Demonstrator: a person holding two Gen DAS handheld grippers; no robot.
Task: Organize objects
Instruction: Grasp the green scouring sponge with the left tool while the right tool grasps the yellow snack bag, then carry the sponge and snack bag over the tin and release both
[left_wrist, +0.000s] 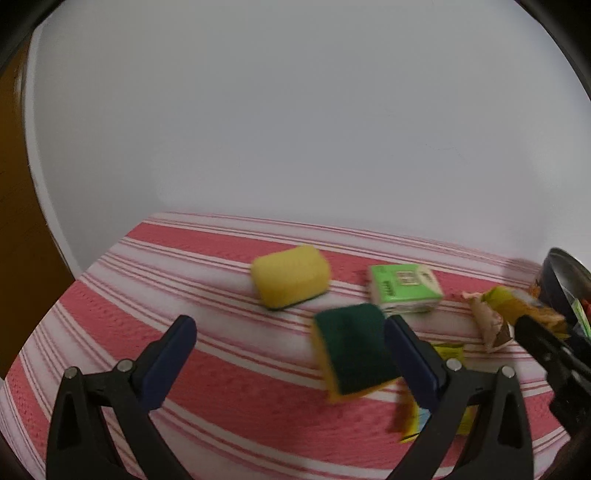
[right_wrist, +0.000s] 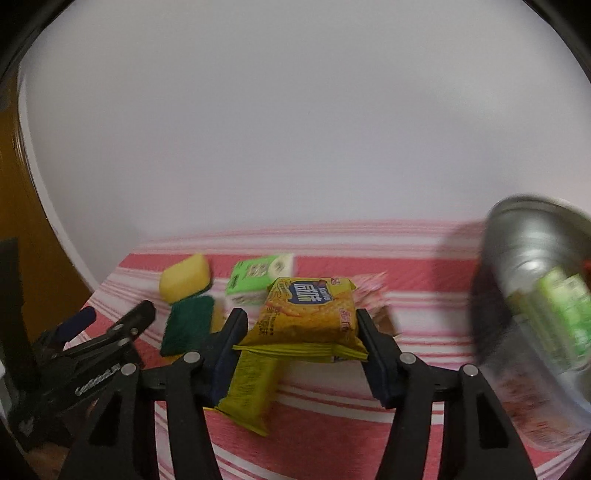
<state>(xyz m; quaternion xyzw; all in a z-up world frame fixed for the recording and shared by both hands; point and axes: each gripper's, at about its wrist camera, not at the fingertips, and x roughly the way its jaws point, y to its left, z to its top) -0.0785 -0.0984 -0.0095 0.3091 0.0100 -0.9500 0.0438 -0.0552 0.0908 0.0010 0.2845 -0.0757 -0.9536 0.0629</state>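
My right gripper (right_wrist: 301, 314) is shut on a yellow cracker packet (right_wrist: 308, 314) and holds it above the striped cloth. A second yellow packet (right_wrist: 251, 387) lies under it. My left gripper (left_wrist: 291, 328) is open and empty above the cloth; it also shows in the right wrist view (right_wrist: 122, 314). A sponge with its green side up (left_wrist: 352, 349) lies by the left gripper's right finger. A sponge with its yellow side up (left_wrist: 290, 277) and a green and white box (left_wrist: 404, 288) lie beyond it. The right gripper's held packet shows at the right (left_wrist: 517, 304).
A metal bowl (right_wrist: 535, 266) with a green item (right_wrist: 565, 306) in it stands at the right. A pink wrapper (right_wrist: 373, 291) lies behind the held packet. The red and white striped cloth (left_wrist: 184, 258) ends at a white wall. A brown wooden surface (left_wrist: 14, 221) is at the left.
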